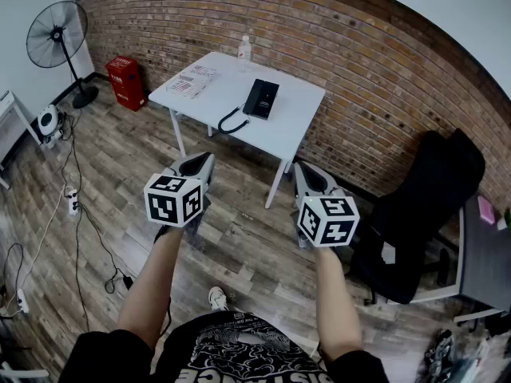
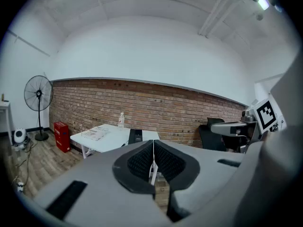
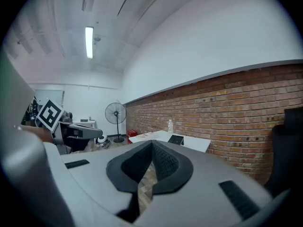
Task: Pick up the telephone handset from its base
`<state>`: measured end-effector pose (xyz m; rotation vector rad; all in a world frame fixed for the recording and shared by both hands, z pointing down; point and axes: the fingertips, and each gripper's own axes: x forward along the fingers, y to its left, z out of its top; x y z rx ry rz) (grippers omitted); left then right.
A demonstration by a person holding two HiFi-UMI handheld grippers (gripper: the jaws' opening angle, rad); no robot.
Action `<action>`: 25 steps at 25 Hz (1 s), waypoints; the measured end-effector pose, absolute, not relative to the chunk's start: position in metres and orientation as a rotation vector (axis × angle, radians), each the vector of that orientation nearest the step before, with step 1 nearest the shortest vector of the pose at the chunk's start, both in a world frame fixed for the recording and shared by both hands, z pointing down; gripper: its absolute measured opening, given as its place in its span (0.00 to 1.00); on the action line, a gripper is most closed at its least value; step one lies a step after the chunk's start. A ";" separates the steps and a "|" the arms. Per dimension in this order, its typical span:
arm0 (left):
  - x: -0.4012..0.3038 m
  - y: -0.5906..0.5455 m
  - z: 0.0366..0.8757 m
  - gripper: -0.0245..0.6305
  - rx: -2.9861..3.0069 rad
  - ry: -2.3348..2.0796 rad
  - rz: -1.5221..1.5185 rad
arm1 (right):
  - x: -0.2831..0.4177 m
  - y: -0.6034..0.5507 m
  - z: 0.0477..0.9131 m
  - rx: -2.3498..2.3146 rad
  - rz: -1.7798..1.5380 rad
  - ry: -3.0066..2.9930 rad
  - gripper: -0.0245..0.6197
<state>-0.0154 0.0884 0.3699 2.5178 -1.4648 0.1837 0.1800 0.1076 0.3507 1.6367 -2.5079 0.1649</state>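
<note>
The black telephone lies on a white table by the brick wall, its handset on the base and a coiled cord hanging over the front edge. Both grippers are held in the air well short of the table, over the wooden floor. My left gripper is shut with nothing in it, its pads meeting. My right gripper is also shut and empty. The telephone shows small and far off in the left gripper view, and just as small in the right gripper view.
A water bottle and papers share the table. A standing fan and a red box are at the left wall, with cables on the floor. A black office chair stands to the right.
</note>
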 end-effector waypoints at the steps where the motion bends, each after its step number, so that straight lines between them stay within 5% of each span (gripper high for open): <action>1: -0.016 0.086 0.371 0.05 2.518 -1.464 0.185 | 0.178 0.105 0.352 1.633 0.167 -2.511 0.04; 25: -0.064 -0.038 0.386 0.05 2.568 -1.286 0.151 | 0.112 -0.002 0.356 1.687 0.169 -2.421 0.04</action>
